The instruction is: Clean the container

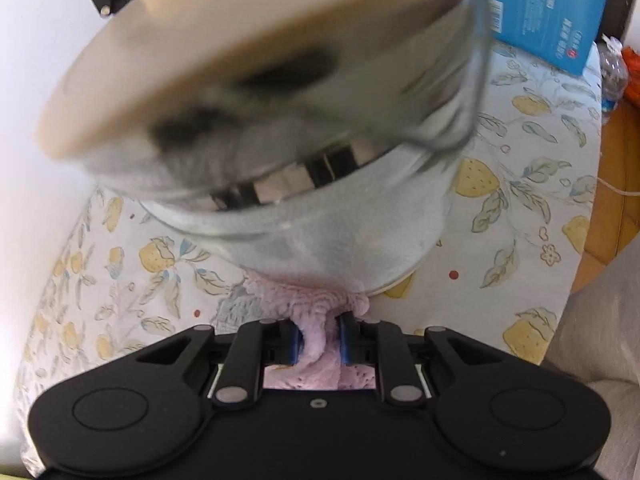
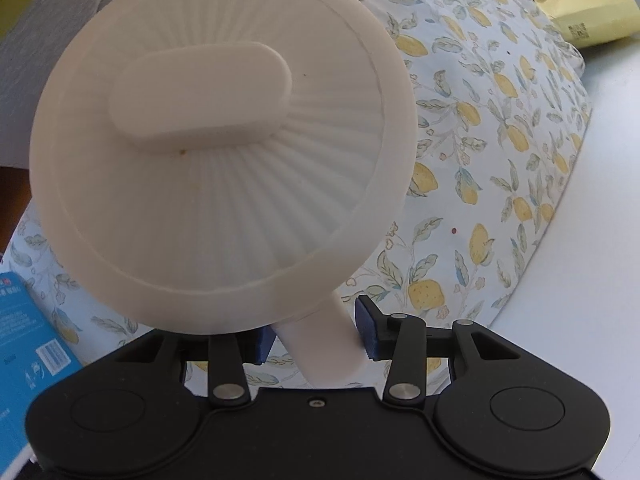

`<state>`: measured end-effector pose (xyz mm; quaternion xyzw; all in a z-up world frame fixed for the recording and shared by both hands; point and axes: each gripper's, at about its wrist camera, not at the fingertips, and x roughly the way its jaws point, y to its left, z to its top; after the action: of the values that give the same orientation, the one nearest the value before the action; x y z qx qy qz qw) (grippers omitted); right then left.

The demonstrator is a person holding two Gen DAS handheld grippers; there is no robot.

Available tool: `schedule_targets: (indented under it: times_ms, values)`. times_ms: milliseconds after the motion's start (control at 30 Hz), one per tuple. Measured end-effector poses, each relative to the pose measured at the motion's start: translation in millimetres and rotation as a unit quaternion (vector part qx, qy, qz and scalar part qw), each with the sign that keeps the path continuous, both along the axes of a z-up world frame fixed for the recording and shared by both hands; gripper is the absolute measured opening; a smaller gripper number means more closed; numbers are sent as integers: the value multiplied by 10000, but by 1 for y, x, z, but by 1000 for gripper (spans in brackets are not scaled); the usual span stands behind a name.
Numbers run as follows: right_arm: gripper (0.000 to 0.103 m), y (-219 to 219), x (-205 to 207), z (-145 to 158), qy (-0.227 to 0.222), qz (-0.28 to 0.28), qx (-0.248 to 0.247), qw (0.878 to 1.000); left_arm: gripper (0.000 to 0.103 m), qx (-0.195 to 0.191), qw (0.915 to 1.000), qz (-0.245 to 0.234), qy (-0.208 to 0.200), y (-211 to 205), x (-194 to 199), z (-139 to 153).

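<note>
Pink cloth [image 1: 316, 308] is sitting pinched in the left gripper [image 1: 318, 342], pressing against the glass container [image 1: 320, 208], while the right gripper [image 2: 316, 344] is clamping its white handle [image 2: 324, 354], lifting it above the tablecloth [image 2: 480, 160] for wiping.

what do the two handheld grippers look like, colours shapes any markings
Both look alike. The left gripper has a matte black plastic body with a round raised disc at each side, angular black linkage arms joined by silver pivot pins, a small screw at the centre, and blue pads on its fingers. The right gripper shows the same black body, silver pins and dark blue pads. No cables, lettering or sleeves are visible.
</note>
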<state>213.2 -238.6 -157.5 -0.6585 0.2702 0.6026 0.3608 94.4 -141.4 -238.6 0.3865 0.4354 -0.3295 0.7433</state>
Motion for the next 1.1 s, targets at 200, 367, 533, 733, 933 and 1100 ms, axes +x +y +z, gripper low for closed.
schedule_targets:
  times_ms: [200,367,533,733,933,1100]
  values:
    - [51,-3,8,7,-69,-477,239,9986,17,-212,9996,-32,-157,6,-11,38]
    - [51,-6,9,9,-19,-744,312,9967,17,-231,9991,-100,-342,5,-19,63]
    - [51,14,14,-10,-76,-836,313,9960,17,-459,9981,-86,-406,5,-24,85]
    - [52,21,14,-19,-59,-1140,331,9929,17,-491,9976,-31,-492,5,-30,91]
    - [52,18,9,-16,-98,-1262,297,9915,17,-348,9986,-46,-389,-2,-26,81]
    - [52,19,9,-14,-130,-1336,219,9907,17,-229,9994,-11,-271,-6,-23,59]
